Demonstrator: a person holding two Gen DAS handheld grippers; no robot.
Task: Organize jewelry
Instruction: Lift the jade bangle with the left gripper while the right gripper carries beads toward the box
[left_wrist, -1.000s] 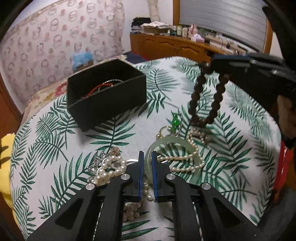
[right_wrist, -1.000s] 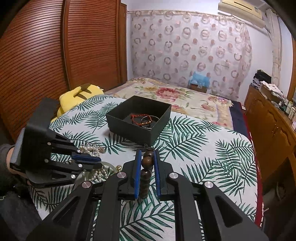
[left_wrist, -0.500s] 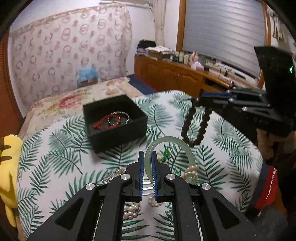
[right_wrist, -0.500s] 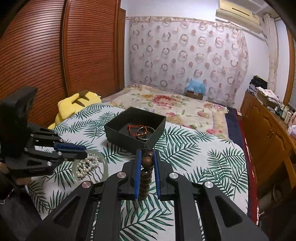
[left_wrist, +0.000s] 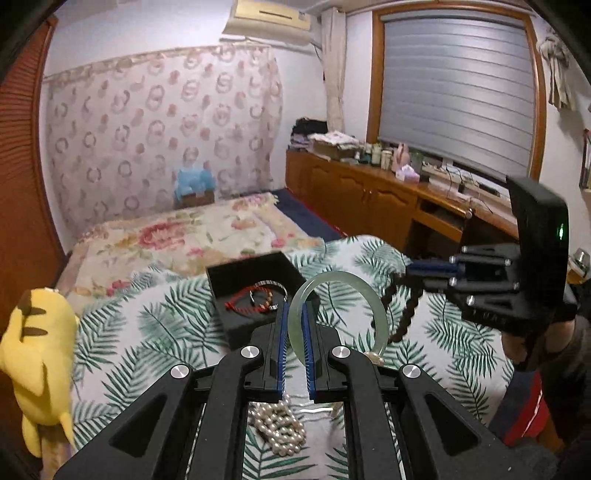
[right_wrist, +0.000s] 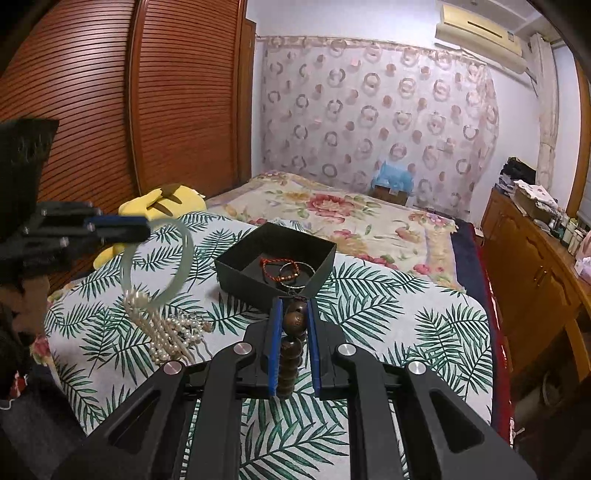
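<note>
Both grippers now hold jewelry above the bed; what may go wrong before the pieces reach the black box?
1. A white pearl strand hangs from the pale green jade bangle in the left gripper; it may be dragged along and fall outside the black square box.
2. The bangle is pinched only at its thin rim, so it may slip.
3. The brown wooden bead bracelet dangles from the right gripper and could catch the box wall.

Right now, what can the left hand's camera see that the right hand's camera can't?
Only the left wrist view shows the window blind and the right gripper's side. Only the right wrist view shows the wooden wardrobe doors and pearls hanging from the green bangle. Both show the black box, the bangle and the brown beads.
</note>
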